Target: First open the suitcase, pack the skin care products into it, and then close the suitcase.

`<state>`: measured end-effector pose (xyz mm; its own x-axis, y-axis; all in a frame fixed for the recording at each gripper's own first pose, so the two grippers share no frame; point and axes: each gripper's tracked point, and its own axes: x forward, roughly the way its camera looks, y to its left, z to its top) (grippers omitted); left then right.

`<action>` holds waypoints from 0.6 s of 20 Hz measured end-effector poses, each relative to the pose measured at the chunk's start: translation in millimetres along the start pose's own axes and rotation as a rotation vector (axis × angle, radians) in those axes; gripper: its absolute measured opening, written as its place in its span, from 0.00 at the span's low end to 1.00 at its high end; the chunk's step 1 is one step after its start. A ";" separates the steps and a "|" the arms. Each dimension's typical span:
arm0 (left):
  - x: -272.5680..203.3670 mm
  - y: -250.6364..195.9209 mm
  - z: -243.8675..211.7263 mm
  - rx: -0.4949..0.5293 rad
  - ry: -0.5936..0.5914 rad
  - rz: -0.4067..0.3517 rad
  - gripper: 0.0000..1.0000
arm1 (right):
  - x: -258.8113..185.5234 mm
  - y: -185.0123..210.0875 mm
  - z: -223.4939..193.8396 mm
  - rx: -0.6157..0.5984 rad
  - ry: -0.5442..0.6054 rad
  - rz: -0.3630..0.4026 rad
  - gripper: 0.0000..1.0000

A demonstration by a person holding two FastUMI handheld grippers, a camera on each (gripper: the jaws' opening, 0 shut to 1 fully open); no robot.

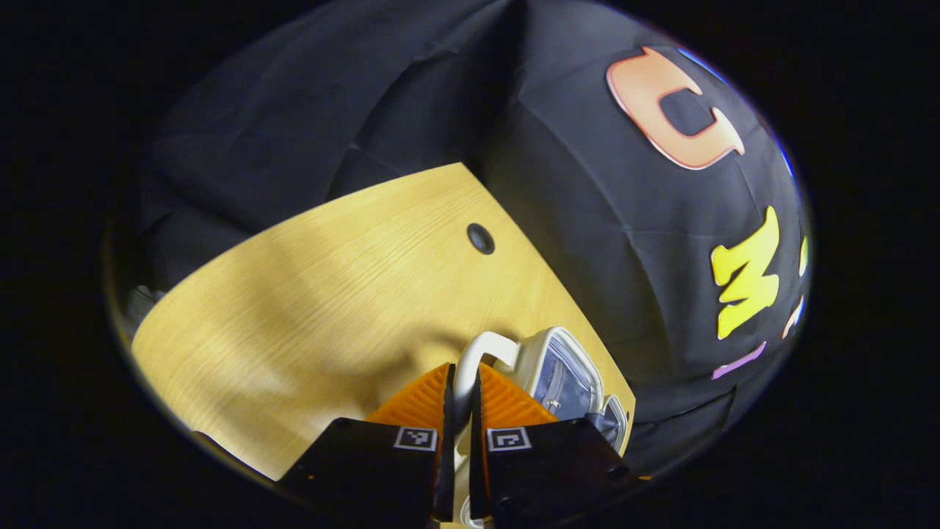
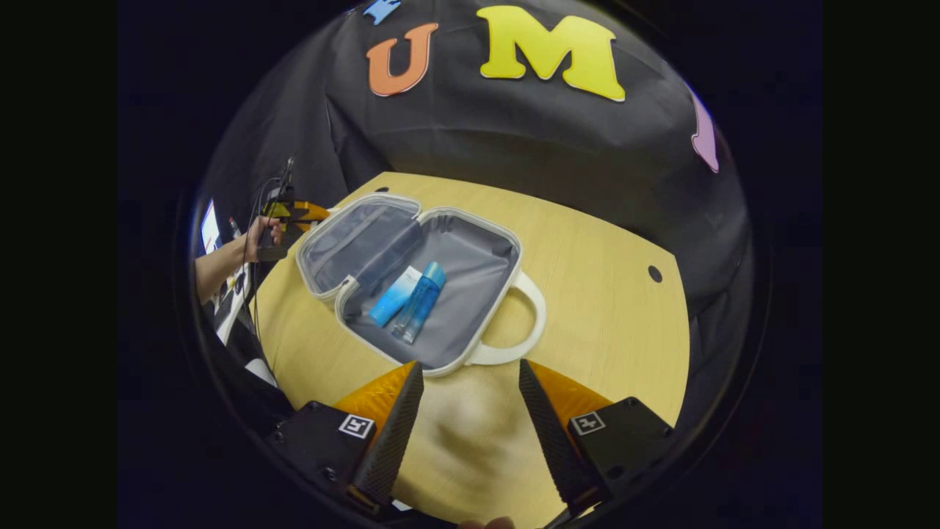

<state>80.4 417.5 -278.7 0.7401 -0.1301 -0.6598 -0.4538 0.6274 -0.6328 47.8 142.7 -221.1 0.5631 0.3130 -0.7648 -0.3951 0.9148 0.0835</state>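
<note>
A white suitcase point(image 2: 507, 253) with grey lining lies open on the wooden table point(image 2: 602, 316). In its lower half lie a light blue tube point(image 2: 395, 296) and a clear blue bottle point(image 2: 420, 301), side by side. My right gripper point(image 2: 470, 375) is open just in front of the suitcase's near handle point(image 2: 530, 323), with nothing between its fingers. My left gripper point(image 1: 463, 382) is shut on the white handle point(image 1: 486, 345) of the lid point(image 1: 565, 375). In the right gripper view the left gripper point(image 2: 290, 213) sits at the lid's far edge, with a hand point(image 2: 257, 235) holding it.
The table has a dark round hole point(image 2: 655, 273), also seen as a hole point(image 1: 480, 238) in the left gripper view. Black cloth walls close the booth behind the table. Cables and equipment point(image 2: 228, 286) stand off the table's left edge.
</note>
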 end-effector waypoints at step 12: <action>-106.5 -228.1 -14.6 0.530 -0.257 -0.081 0.09 | -42.9 -46.9 8.1 0.088 -0.183 -0.040 0.78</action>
<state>97.9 277.0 -70.0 0.8883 -0.0449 -0.4571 -0.1304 0.9296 -0.3447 48.0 88.4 -187.1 0.7030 0.3093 -0.6404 -0.3089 0.9439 0.1168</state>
